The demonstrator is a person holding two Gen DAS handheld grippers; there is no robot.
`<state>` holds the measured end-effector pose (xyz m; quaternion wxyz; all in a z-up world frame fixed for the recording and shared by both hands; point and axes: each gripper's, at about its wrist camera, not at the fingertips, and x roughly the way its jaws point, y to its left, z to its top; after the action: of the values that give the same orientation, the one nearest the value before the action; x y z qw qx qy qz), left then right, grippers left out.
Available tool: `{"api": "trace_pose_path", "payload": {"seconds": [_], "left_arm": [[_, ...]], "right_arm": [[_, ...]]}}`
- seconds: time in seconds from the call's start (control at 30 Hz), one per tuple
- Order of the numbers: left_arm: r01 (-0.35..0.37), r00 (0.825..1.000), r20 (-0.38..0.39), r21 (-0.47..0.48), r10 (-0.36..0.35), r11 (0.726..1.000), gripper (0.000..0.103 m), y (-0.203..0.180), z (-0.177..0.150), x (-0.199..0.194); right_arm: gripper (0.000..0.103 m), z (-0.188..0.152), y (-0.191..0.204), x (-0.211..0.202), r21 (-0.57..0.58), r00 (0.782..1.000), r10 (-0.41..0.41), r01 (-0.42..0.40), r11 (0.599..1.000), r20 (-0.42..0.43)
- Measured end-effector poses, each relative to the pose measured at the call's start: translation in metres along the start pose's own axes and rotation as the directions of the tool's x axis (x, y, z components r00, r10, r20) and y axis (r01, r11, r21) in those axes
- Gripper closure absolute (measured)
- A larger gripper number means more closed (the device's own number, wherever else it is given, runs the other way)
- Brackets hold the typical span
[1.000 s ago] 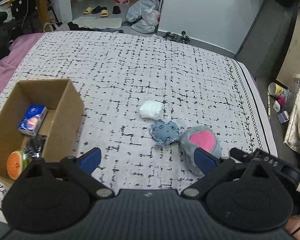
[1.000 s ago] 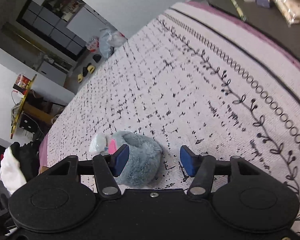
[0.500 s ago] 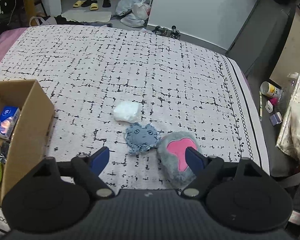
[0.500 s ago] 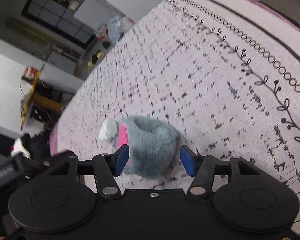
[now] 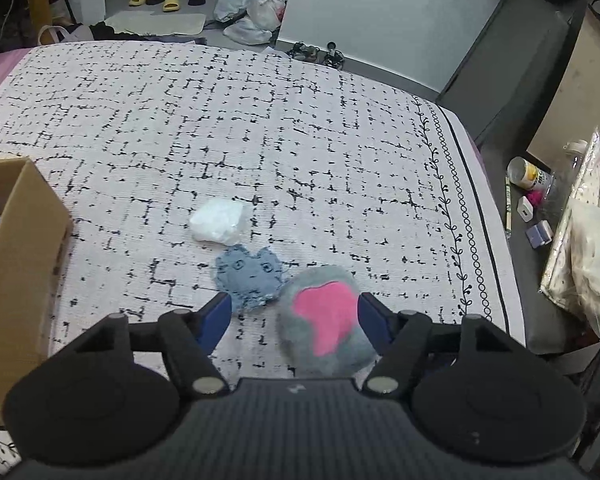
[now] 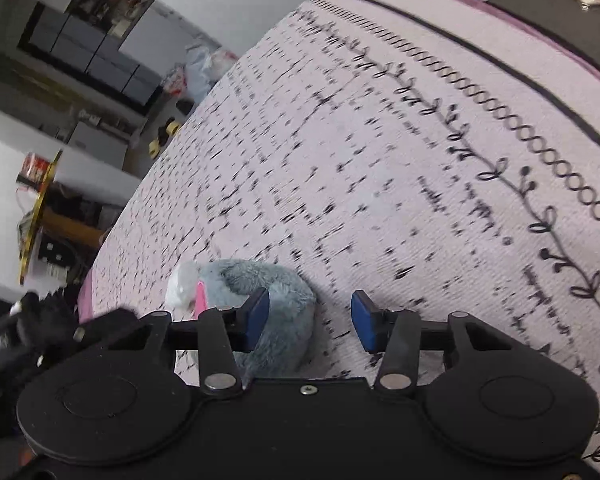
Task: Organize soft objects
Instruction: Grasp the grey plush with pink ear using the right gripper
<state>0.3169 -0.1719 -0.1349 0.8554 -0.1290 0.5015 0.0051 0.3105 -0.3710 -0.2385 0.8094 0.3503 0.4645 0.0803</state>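
Item: grey plush pad (image 5: 326,322) with a pink heart-like patch on its upper face. It lies flat on the bed (image 5: 260,128), near the edge closest to the left wrist camera. In that view its long axis runs roughly from near to far, and the patch's two lobes point away from the camera. In the right wrist view the same pad (image 6: 272,292) appears edge-on, its pink face turned to the left.

Item: small blue-grey plush (image 5: 250,276) with stitched eyes. It lies flat, touching the grey pad's far left side, and its two pointed corners aim away from the camera.

Item: white soft bundle (image 5: 218,222). It sits just beyond the blue-grey plush, touching or nearly touching it.

Item: cardboard box (image 5: 20,264). It stands open at the left edge of the bed, well apart from the three soft things.

Writing: none legible. A yellow-labelled can (image 5: 526,174) on the floor to the right carries print too small to read.

Left claw (image 5: 295,317): half open and closing. The grey pad lies between its blue pads; the right pad (image 5: 374,322) is at the fur's edge, the left one stands clear.

Right claw (image 6: 306,322): moderately open and closing. Its left pad (image 6: 256,316) overlaps the grey pad; firm contact cannot be told. Only bedcover shows in the gap.
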Motion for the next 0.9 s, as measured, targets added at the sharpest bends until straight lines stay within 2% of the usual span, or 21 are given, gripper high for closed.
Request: {"api": "trace_pose_path", "payload": {"seconds": [0.23, 0.33, 0.4, 0.47, 0.57, 0.67, 0.73, 0.77, 0.8, 0.9], "left_arm": [[0.018, 0.999, -0.042, -0.039, -0.020, 0.999, 0.043, 0.007, -0.002, 0.012], [0.029, 0.997, -0.067, -0.067, -0.033, 0.997, 0.050, 0.012, -0.005, 0.019], [0.031, 0.996, -0.084, -0.087, -0.039, 0.996, 0.057, 0.015, -0.006, 0.024], [0.025, 0.995, -0.090, -0.095, -0.034, 0.995, 0.058, 0.017, -0.007, 0.027], [0.014, 0.995, -0.097, -0.096, -0.024, 0.995, 0.061, 0.020, -0.010, 0.034], [0.017, 0.993, -0.114, -0.125, -0.032, 0.992, 0.076, 0.024, -0.013, 0.043], [0.003, 0.993, -0.113, -0.147, -0.020, 0.989, 0.080, 0.028, -0.015, 0.046], [0.002, 0.994, -0.111, -0.150, -0.019, 0.989, 0.081, 0.029, -0.016, 0.046], [0.001, 0.994, -0.109, -0.151, -0.018, 0.989, 0.081, 0.030, -0.017, 0.045], [0.012, 0.994, -0.105, -0.141, -0.027, 0.990, 0.081, 0.030, -0.018, 0.039]], "right_arm": [[0.056, -0.007, 0.008, 0.007, -0.020, 0.996, 0.058, -0.060, 0.998, -0.070], [0.056, -0.009, 0.012, 0.009, -0.030, 0.992, 0.086, -0.089, 0.996, -0.091], [0.061, -0.011, 0.014, 0.011, -0.026, 0.989, 0.101, -0.104, 0.994, -0.105], [0.065, -0.011, 0.013, 0.012, -0.017, 0.986, 0.118, -0.121, 0.993, -0.118], [0.065, -0.011, 0.013, 0.013, -0.012, 0.983, 0.127, -0.130, 0.991, -0.130], [0.065, -0.012, 0.016, 0.016, -0.020, 0.981, 0.131, -0.136, 0.991, -0.144], [0.067, -0.014, 0.018, 0.018, -0.032, 0.978, 0.134, -0.140, 0.990, -0.158], [0.072, -0.016, 0.019, 0.019, -0.035, 0.977, 0.140, -0.147, 0.988, -0.162], [0.077, -0.016, 0.020, 0.019, -0.040, 0.974, 0.155, -0.163, 0.986, -0.163], [0.081, -0.018, 0.024, 0.014, -0.071, 0.977, 0.151, -0.164, 0.984, -0.153]]}}
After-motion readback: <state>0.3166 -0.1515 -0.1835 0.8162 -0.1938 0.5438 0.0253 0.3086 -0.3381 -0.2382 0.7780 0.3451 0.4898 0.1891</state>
